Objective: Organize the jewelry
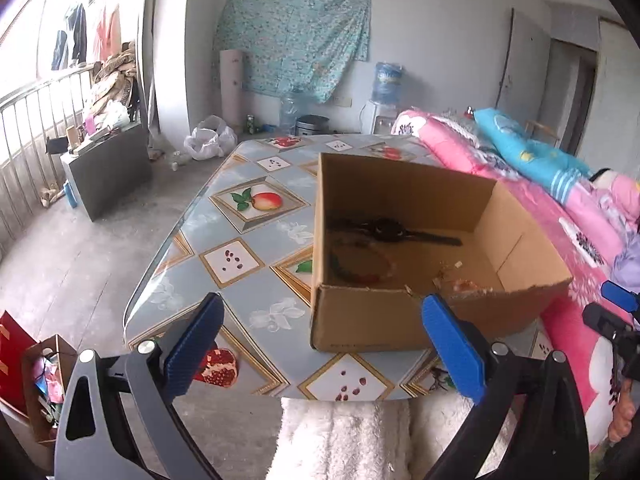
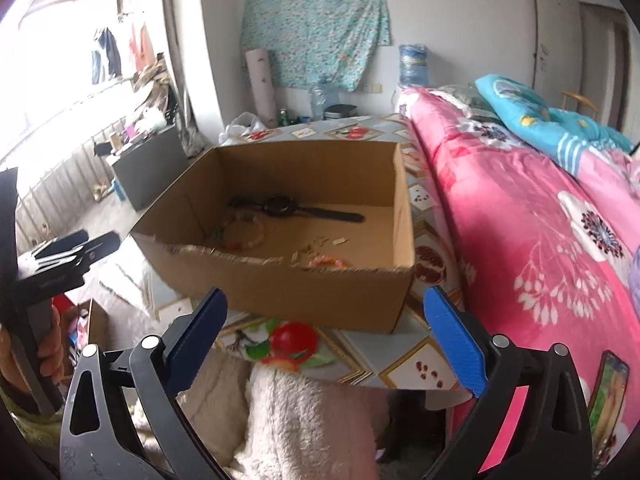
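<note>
Both grippers, left [image 1: 322, 328] and right [image 2: 324, 320], are held wide open and empty; any remaining jewelry should be lowered gently into the cardboard box [image 2: 320, 292].

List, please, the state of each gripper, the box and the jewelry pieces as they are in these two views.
left gripper: open, holding nothing.
right gripper: open, holding nothing.
cardboard box: open at the top, near rim torn, standing on the table.
black watch: lying flat in the box, strap stretched out.
beaded bracelet: lying in the box as a closed loop.
orange bracelet: lying in the box by the near wall.
</note>
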